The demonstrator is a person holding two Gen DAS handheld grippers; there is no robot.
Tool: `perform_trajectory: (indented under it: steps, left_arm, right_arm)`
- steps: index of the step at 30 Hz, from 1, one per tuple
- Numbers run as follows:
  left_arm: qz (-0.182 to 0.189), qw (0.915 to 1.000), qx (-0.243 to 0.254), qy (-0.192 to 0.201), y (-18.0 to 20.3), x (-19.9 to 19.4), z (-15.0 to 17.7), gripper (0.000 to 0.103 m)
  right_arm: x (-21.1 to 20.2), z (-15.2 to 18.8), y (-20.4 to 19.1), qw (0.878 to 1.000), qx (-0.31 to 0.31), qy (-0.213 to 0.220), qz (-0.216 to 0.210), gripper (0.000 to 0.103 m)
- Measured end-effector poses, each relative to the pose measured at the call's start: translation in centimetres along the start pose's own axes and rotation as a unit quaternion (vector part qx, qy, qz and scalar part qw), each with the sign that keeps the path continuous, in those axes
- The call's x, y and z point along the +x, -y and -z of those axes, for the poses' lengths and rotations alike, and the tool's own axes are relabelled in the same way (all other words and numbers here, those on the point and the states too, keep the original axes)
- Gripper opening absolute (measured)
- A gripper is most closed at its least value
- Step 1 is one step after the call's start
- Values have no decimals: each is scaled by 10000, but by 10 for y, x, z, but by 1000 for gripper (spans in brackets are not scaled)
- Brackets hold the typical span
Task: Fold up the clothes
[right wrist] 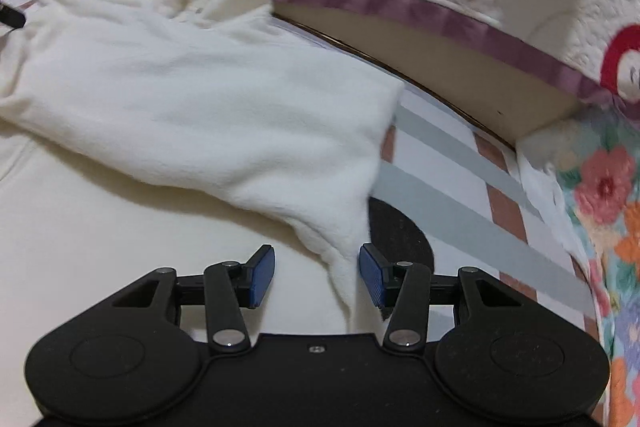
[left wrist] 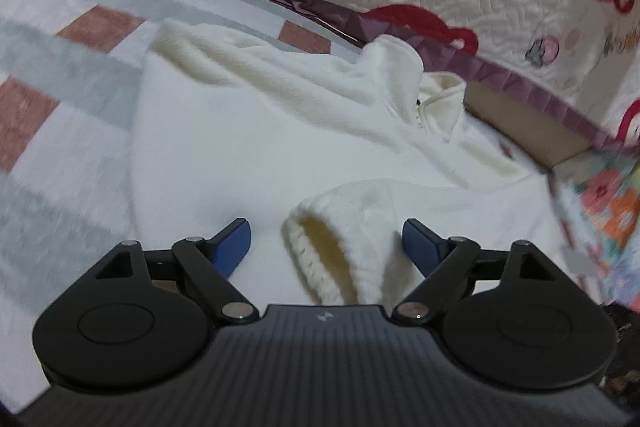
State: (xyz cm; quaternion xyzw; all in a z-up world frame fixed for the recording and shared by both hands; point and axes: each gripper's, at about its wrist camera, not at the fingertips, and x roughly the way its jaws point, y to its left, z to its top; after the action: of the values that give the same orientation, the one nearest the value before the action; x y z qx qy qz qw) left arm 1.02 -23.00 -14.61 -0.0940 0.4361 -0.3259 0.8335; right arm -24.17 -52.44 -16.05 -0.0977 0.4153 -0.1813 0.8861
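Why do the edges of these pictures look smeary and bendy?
Left wrist view: the checked bedsheet and flowered fabric are streaked with motion blur, while the left gripper and sleeve cuff look sharper. Right wrist view: the fisheye lens curves the purple quilt border; the white fleece top is softly blurred, with no glare.

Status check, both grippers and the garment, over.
Left gripper open, sleeve cuff lying between its fingers. Right gripper open, corner of white fleece top between fingers, ungripped. Top spread on checked bedsheet. Nothing blocking.
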Motion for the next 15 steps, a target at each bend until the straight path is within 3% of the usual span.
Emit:
perform_trajectory:
  steps: [2,3,4,6,7,8,11,13,15]
  left_arm:
    - [67,9989,461,-50,14,9,-3,46]
    - [69,9977,668,-30,21,10,-6,20]
    - [47,9963,855,20,29,10,-9,20]
    - [-49,9910,1188,611,43,-10,-15,20]
    - [-101,9863,1348,948,50,-22,-19,20]
    - [-214,9833,1337,1220,53,-32,-22,21]
    - [-259,9904,766,1117,41,-27,-25,22]
    - [-428,9948,657,647,31,-6,-17,22]
    - [-503,9963,524,450,22,3,-9,22]
  right_arm:
    - [8,-2,4,9999,136,77,31,64]
    - [11,-4,5,9997,209,118,43,64]
    - [14,-5,11,9991,402,134,6,64]
    - [20,-8,24,9960,870,147,-100,52]
    - [21,-7,27,9948,997,145,-125,33]
    - [21,-5,29,9939,1087,139,-140,26]
    - [23,1,36,9905,1356,123,-185,25]
    - [23,6,40,9879,1534,111,-214,21]
    - [24,10,44,9849,1713,100,-244,21]
